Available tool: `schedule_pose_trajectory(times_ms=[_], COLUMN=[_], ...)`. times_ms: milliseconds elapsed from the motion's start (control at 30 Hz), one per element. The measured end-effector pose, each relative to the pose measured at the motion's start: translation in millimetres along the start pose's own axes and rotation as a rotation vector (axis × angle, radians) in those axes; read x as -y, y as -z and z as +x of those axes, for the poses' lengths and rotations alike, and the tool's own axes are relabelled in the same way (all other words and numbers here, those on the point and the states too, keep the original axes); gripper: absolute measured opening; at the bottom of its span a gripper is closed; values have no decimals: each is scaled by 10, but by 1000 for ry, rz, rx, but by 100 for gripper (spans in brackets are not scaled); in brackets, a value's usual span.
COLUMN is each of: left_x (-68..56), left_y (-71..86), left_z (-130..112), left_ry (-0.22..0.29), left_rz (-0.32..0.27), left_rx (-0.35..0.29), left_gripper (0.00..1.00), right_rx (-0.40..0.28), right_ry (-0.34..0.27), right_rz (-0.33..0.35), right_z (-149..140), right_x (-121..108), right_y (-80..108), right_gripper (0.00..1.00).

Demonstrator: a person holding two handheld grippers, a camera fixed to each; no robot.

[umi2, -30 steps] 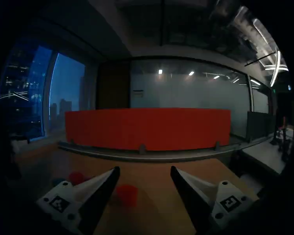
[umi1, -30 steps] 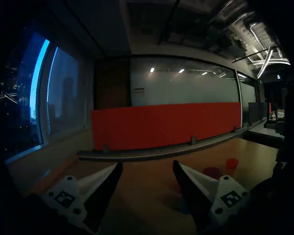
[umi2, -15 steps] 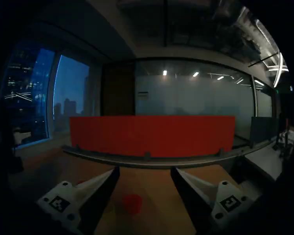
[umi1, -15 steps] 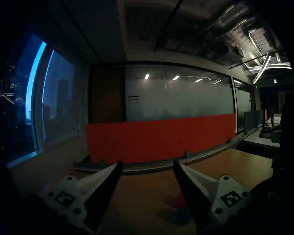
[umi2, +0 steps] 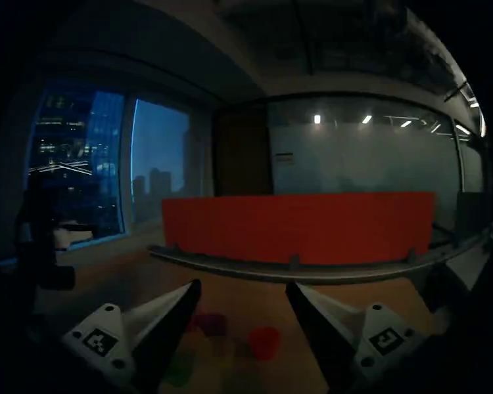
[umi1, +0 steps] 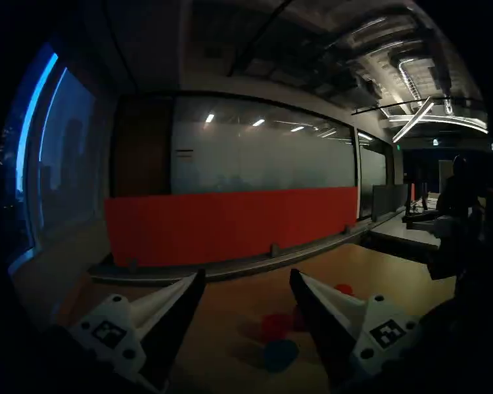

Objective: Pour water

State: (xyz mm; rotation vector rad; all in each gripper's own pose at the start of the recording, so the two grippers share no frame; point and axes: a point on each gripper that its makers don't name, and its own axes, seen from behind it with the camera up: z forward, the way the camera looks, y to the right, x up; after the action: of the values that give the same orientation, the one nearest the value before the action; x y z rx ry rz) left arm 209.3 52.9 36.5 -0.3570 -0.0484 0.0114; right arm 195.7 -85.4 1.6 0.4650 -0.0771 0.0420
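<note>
Two empty grippers over a dim table

Both the left gripper and right gripper have fingers spread, holding nothing. Cups stand on the table ahead of them. In this gloom, a misjudged reach could knock a cup over.

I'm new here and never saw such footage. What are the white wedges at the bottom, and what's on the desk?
Each round picture comes from a camera riding on a hand-held two-finger gripper, looking forward; the wedges are its fingers. The left gripper and the right gripper are both open, holding nothing. Ahead is a wooden table with small cups: a red cup and a blue cup in the left gripper view, a red cup in the right gripper view.
</note>
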Motion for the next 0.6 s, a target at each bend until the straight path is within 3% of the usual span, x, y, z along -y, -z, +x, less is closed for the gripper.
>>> schedule_pose_trajectory(times_ms=[167, 367, 600], left_x=[-107, -155, -275], left_y=[-33, -47, -53], left_z=[10, -36, -149], left_ry=[14, -9, -56], left_rz=[-66, -100, -153], left_rx=[1, 16, 62], left_gripper=[94, 94, 94], right_rx=[-14, -22, 33], right_ry=[6, 31, 74], right_rz=[122, 183, 242], right_z=[98, 147, 69], right_x=[278, 402, 548], right_y=[34, 53, 77], right_gripper=[100, 100, 100])
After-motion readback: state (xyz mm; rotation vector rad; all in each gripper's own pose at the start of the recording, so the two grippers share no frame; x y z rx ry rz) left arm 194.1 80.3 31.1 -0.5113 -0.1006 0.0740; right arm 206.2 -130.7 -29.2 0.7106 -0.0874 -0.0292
